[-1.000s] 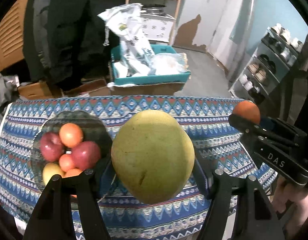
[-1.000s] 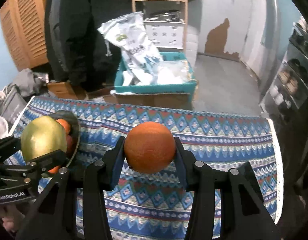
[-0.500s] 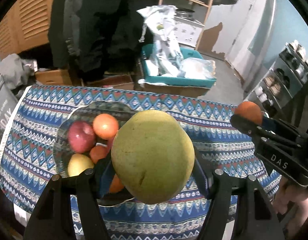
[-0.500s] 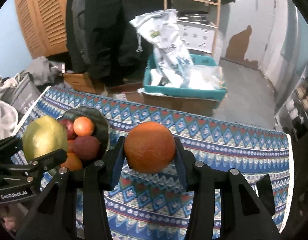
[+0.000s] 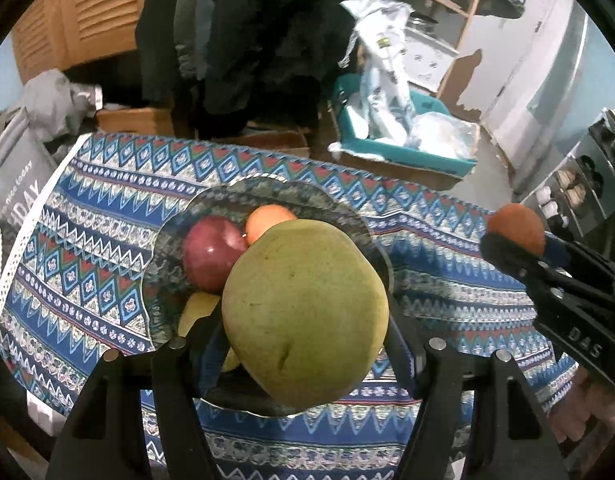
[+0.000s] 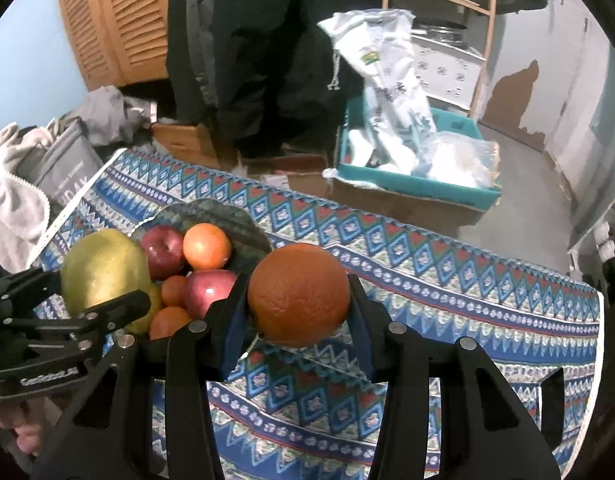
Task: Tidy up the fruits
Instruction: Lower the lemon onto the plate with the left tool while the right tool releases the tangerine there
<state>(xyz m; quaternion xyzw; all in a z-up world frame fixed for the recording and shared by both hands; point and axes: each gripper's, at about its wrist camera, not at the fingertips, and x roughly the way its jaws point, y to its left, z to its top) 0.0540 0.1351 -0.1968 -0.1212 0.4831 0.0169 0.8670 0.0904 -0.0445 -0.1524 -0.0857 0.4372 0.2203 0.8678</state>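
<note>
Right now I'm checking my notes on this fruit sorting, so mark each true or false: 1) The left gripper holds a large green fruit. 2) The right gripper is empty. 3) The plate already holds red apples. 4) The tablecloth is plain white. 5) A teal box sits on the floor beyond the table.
1) True: the left gripper is shut on the large green fruit.
2) False: the right gripper clamps an orange.
3) True: two red apples lie on the glass plate with smaller oranges.
4) False: the tablecloth is patterned in blue, red and white.
5) True: the teal box holds white bags.
</note>
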